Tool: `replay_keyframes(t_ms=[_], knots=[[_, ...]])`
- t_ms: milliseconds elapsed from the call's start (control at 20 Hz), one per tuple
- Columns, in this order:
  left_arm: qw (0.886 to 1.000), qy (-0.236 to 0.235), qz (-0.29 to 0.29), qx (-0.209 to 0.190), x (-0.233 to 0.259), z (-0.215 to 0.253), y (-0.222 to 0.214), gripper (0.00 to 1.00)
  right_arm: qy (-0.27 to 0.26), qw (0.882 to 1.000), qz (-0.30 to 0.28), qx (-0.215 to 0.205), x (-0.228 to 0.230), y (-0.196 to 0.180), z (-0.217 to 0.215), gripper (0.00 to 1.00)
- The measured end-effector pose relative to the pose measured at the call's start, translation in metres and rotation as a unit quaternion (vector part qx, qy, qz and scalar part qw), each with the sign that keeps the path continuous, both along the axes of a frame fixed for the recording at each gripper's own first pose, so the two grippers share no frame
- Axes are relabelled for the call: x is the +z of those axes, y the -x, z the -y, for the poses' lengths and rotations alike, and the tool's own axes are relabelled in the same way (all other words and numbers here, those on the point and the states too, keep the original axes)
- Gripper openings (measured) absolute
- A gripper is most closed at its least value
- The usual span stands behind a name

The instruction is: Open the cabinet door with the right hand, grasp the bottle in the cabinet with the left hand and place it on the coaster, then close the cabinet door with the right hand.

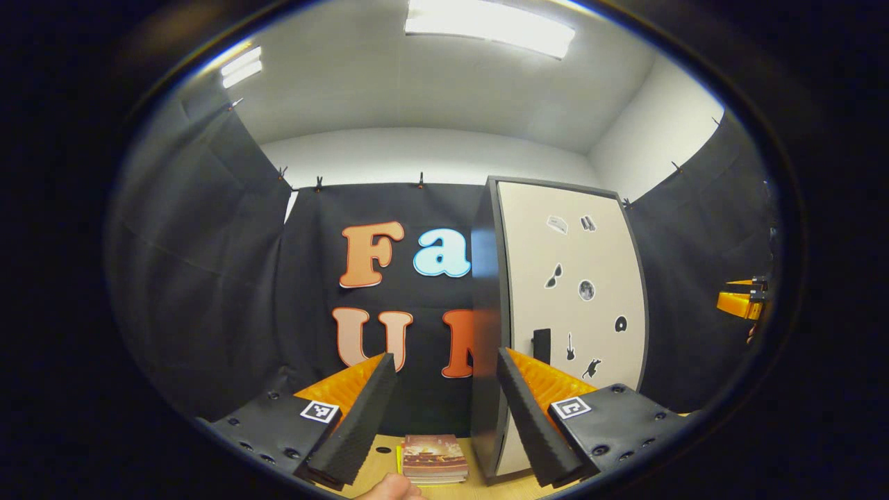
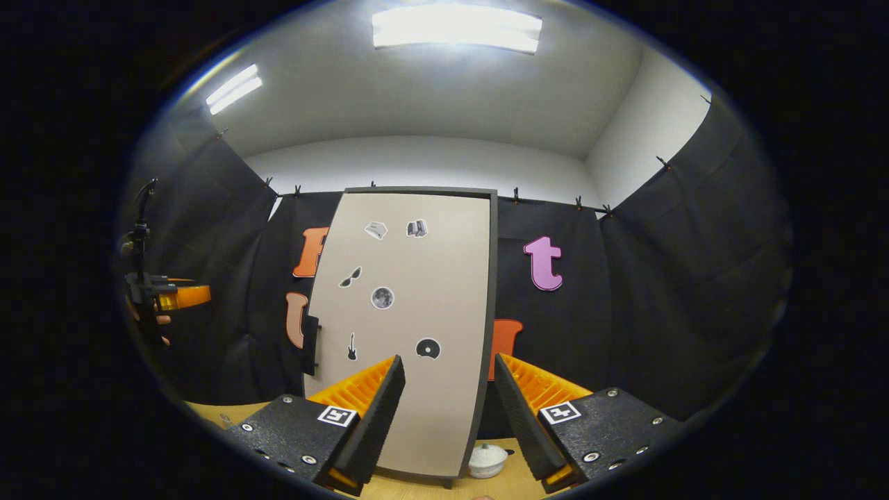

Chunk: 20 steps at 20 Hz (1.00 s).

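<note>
Left gripper view: books beside shut cabinet.

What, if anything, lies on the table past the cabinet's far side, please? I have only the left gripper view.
Observer: In the right gripper view, a small white lidded pot sits on the table by the lower right corner of the cabinet door.
Operator: Thank you. Is the right gripper open?
Observer: Yes. The right gripper is open, its fingers apart in front of the cabinet door, with nothing between them.
Operator: Is it at the handle?
Observer: Not yet. The handle is on the left edge of the cabinet door, left of both fingers and apart from them.
</note>
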<state>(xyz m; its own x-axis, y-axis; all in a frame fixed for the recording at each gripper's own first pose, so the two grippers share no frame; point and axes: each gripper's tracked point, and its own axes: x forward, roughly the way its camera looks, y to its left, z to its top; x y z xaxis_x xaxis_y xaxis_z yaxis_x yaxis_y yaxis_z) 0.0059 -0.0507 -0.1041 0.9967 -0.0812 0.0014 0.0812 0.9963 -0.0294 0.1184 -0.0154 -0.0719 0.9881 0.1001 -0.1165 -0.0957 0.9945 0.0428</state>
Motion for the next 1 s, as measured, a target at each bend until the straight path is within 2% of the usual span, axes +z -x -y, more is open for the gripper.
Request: replay_keyframes(t_ms=[250, 450, 600, 750, 1000], knots=[[1.0, -0.012, -0.008, 0.025, 0.019, -0.01, 0.022, 0.95, 0.005, 1.0, -0.006, -0.02, -0.004, 0.007, 0.031, 0.83], [0.998, -0.016, -0.013, 0.057, 0.026, -0.022, 0.031, 0.95, -0.02, 1.0, -0.005, -0.006, -0.005, 0.008, 0.035, 0.91], [0.997, -0.025, 0.009, 0.075, 0.042, -0.027, 0.035, 0.95, -0.028, 0.999, -0.015, 0.003, -0.012, 0.008, 0.027, 0.92], [0.997, -0.007, 0.02, 0.079, 0.051, -0.015, 0.039, 0.95, -0.026, 0.999, -0.016, 0.016, -0.014, 0.005, 0.015, 0.92], [0.997, -0.015, 0.025, 0.075, 0.061, 0.001, 0.036, 0.95, -0.039, 0.998, -0.011, 0.037, -0.005, -0.001, -0.006, 0.93]])
